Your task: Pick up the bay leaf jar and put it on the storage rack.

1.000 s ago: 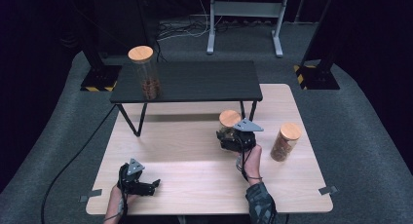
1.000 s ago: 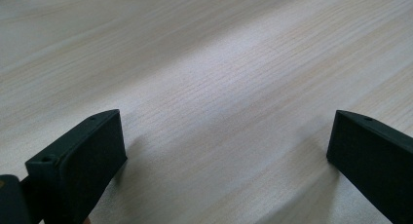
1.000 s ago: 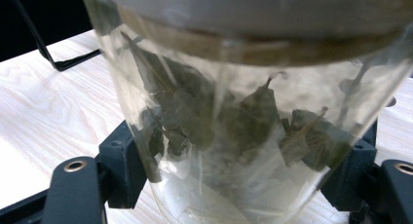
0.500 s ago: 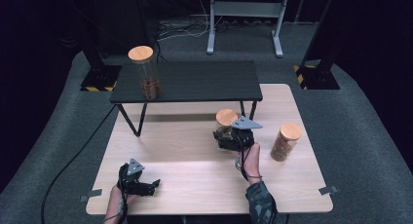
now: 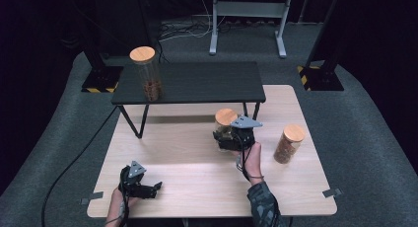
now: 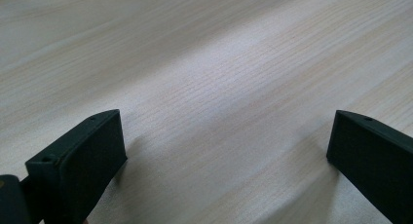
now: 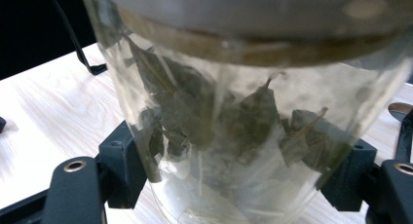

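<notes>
The right gripper (image 5: 227, 138) clamps a clear glass jar (image 7: 234, 136) with a round wooden lid (image 5: 226, 116), its two black jaws pressed against the glass on either side. In the right gripper view the jar holds dried green leaves (image 7: 214, 121), and the wooden lid's band runs across the top of the glass. From the high view this jar sits near the middle of the light wooden table (image 5: 187, 158), just in front of the small black side table (image 5: 197, 81) that stands on the far part of it; whether the jar's base rests on the wood or hangs just above it cannot be told. The right hand (image 5: 250, 158) grips the tool from the near side. The left gripper (image 5: 154, 188) lies low at the near left corner of the wooden table, well apart from the jar, with its jaws spread wide and only bare wood grain between them. A second wooden-lidded jar with brown contents (image 5: 288, 144) stands to the right of the held one, and a taller jar (image 5: 147, 74) stands on the left end of the black side table.
</notes>
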A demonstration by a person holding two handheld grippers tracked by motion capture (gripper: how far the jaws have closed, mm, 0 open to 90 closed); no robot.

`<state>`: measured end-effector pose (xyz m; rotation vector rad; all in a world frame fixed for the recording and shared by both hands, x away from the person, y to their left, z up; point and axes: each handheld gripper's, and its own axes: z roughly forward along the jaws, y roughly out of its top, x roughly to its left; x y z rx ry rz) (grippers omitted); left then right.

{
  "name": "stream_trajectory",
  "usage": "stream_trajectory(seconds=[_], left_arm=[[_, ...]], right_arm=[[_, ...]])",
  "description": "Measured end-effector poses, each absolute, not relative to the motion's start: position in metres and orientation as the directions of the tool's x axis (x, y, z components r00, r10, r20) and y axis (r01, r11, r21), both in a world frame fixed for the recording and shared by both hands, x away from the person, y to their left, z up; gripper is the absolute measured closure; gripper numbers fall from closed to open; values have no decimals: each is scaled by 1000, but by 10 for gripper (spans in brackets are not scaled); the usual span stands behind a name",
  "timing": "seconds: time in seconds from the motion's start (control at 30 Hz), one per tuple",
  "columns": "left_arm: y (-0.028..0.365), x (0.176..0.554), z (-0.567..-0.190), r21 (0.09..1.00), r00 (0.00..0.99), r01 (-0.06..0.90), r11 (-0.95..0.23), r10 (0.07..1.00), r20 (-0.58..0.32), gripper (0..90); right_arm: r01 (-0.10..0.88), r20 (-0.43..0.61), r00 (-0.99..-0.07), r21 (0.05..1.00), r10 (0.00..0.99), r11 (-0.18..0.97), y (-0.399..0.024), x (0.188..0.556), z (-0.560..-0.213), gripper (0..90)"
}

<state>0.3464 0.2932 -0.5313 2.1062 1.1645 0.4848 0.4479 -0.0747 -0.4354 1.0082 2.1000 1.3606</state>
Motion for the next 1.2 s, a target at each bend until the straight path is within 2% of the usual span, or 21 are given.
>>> stream_trajectory(seconds=[1.2], left_arm=[[293, 346, -531, 710, 534, 595, -376, 845, 0, 0]], right_arm=[[329, 24, -669, 906, 742, 266, -67, 453, -416, 249]])
